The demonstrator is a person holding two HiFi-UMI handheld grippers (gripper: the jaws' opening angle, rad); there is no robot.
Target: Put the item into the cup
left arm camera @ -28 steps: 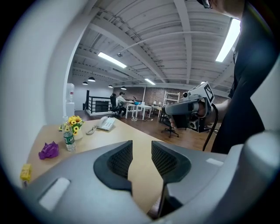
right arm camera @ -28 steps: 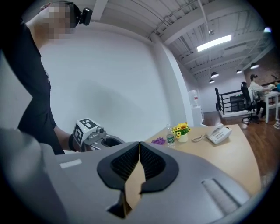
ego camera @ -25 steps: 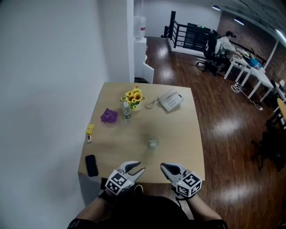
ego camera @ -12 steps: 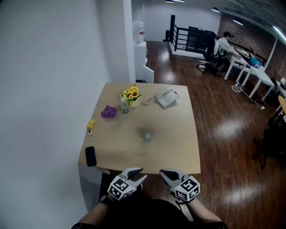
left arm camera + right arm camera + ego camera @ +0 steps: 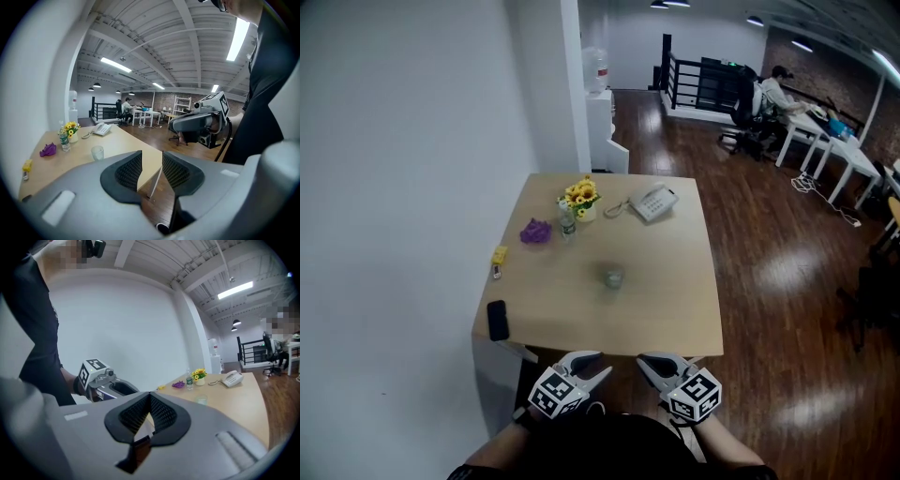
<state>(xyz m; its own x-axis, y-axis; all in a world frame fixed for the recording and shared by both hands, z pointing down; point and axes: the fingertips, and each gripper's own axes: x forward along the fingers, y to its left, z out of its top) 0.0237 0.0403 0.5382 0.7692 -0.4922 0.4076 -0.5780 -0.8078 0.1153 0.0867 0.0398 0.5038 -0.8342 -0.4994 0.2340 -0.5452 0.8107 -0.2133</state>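
Observation:
A small clear cup [image 5: 612, 277] stands near the middle of the light wooden table [image 5: 675, 314]; it also shows in the left gripper view as the cup [image 5: 97, 152] and in the right gripper view as the cup [image 5: 202, 400]. A crumpled purple item [image 5: 534, 232] and a small yellow item [image 5: 499, 254] lie toward the table's left side. Both grippers hang short of the table's near edge, close to my body. My left gripper [image 5: 592, 362] is open with nothing between its fingers. The pads of my right gripper [image 5: 645, 360] meet at their tips, with nothing held.
A pot of yellow flowers [image 5: 581, 197], a small bottle [image 5: 567, 222] and a white telephone [image 5: 653, 202] stand at the table's far side. A black phone [image 5: 497, 320] lies at the near left corner. A white wall runs along the left, dark wood floor to the right.
The view has pulled back: the table sits farther up the frame. Both grippers, which were over its near edge, now hang short of it. Their jaws look unchanged.

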